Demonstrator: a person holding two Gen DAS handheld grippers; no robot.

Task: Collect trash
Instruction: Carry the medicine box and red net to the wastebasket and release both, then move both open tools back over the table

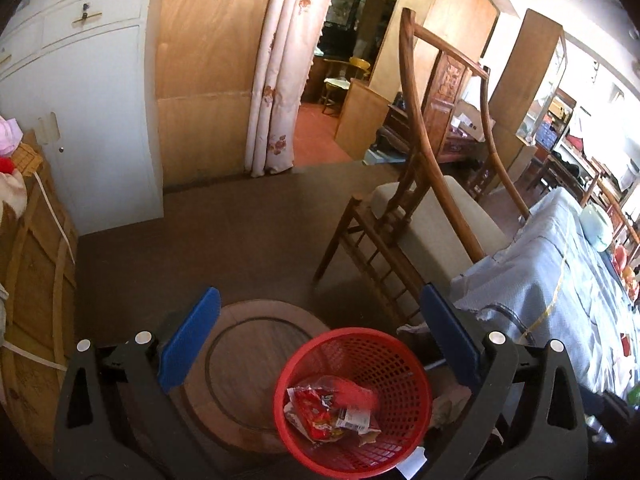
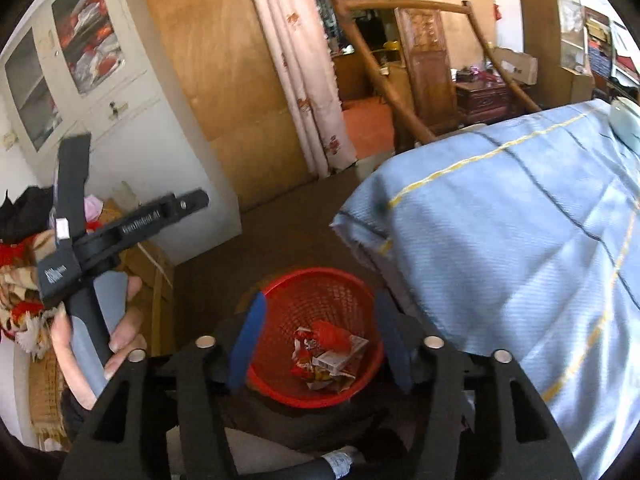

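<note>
A red mesh trash basket (image 1: 384,364) stands on the dark floor beside the table. It holds crumpled red and white wrappers (image 1: 328,408). My left gripper (image 1: 324,336) is open and empty above the basket, its blue pads wide apart. In the right wrist view the same basket (image 2: 288,384) with the wrappers (image 2: 328,352) lies right below my right gripper (image 2: 320,312). The right gripper is open and empty, its jaws spread to either side of the basket. The left gripper's body and the hand holding it (image 2: 100,248) show at the left of that view.
A table under a blue cloth (image 2: 520,260) stands right of the basket. A wooden chair (image 1: 420,220) is pushed against it. A round wooden board (image 1: 240,360) lies on the floor left of the basket. A white cabinet (image 1: 92,100) and a wooden crate (image 1: 36,280) stand at the left.
</note>
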